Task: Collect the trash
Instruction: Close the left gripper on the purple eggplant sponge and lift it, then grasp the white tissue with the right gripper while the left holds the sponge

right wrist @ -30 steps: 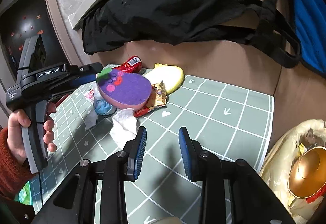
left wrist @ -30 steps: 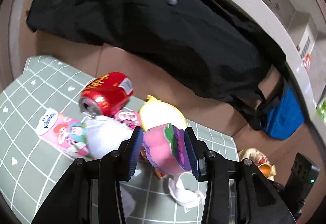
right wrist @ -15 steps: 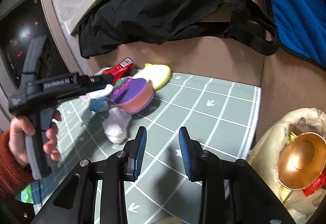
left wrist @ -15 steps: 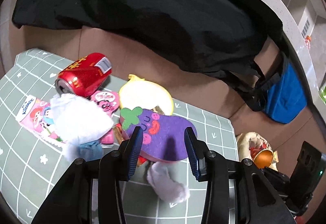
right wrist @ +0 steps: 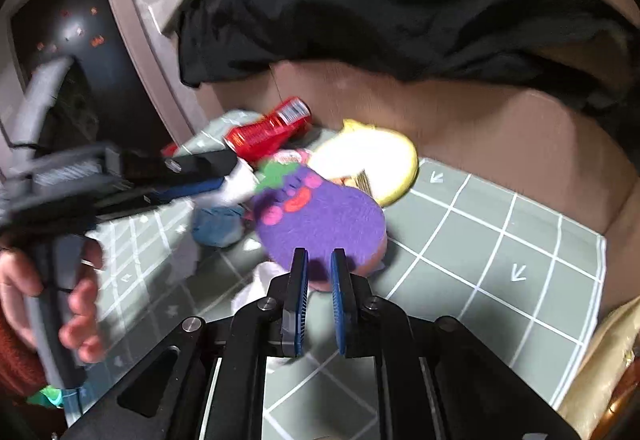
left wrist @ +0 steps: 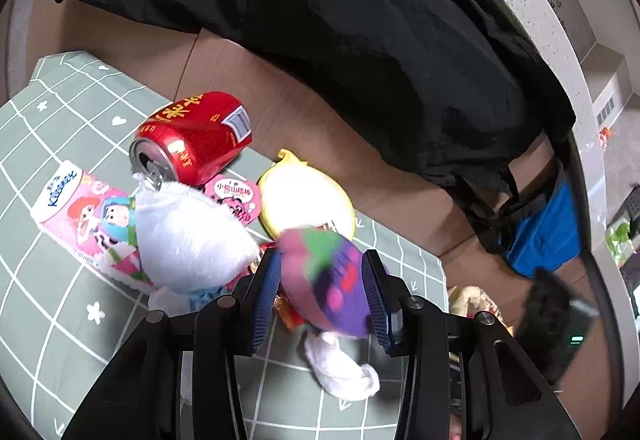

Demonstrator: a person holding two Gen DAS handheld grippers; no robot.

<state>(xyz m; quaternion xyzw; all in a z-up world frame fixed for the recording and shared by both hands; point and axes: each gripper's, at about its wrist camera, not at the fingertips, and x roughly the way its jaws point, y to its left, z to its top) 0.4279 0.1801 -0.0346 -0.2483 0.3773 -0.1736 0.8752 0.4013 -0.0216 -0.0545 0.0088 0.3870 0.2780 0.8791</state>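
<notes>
Grey-green matting (right wrist: 496,224) with a white grid, small hearts and arrows covered the surface, which was backed by a brown cardboard wall (left wrist: 384,176) with a black cloth (left wrist: 360,40) draped over its top edge. Trash lay heaped toward the mat's far edge against that wall. A red drink can (left wrist: 196,138) lay on its side, open end toward the left wrist camera. Just beside it were a pink tissue pack (left wrist: 80,212), a small pink round lid (left wrist: 234,196) and a yellow-rimmed oval pad (left wrist: 304,200). A crumpled white tissue (left wrist: 188,240) lay over the tissue pack, and a second white wad (left wrist: 340,364) lay nearer on the mat.

The left gripper (left wrist: 320,288) had its blue pads on either side of a purple eggplant-shaped sponge (left wrist: 332,280), which had a pink underside; the jaws stood about half open on it and the sponge filled the gap, blurred. In the right wrist view the sponge (right wrist: 320,224) hung above the mat near the heap, with the person's hand (right wrist: 52,304) around the left gripper's handle.

The right gripper (right wrist: 319,260) was closing, its jaws narrowed to a slim gap with nothing visibly between them. The sponge's near edge sat just past the fingertips; I could not tell whether they touched it. A blue bag (left wrist: 548,236) and a yellowish bag (right wrist: 600,368) sat past the mat's right edge.
</notes>
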